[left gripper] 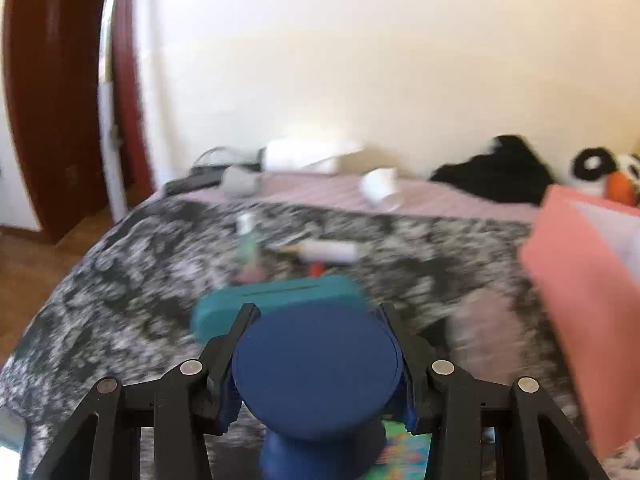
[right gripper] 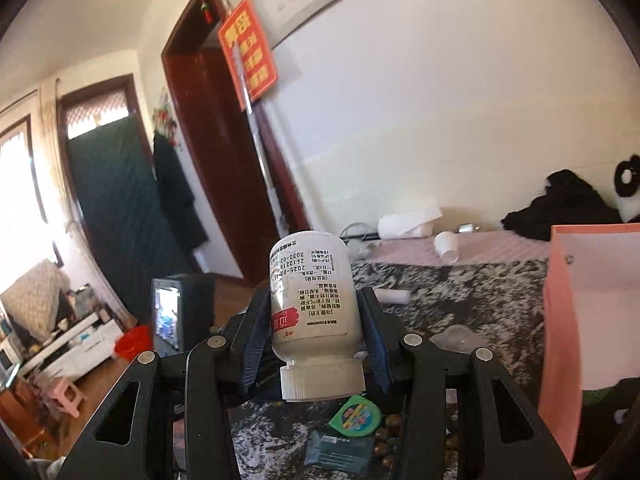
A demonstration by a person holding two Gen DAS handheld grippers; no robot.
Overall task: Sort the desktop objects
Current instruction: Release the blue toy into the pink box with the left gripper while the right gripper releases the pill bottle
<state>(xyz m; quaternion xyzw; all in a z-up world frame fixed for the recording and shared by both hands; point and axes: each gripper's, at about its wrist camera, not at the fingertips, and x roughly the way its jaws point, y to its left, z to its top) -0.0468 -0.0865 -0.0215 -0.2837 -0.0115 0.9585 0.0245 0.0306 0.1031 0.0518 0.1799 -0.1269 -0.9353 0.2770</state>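
Cream walls back a bed [left gripper: 120, 280] under a black-and-white patterned cover. From the left wrist view, blurred, the left gripper [left gripper: 318, 360] has its fingers clamped on a dark blue round-topped object [left gripper: 316, 368], with a teal case [left gripper: 276, 300] lying just beyond. A pink paper bag [left gripper: 580, 300] stands at the bed's right edge. From the right wrist view, the right gripper [right gripper: 316, 320] grips a white pill bottle [right gripper: 312, 300] upside down, cap [right gripper: 322, 380] nearest the camera, raised above the bed.
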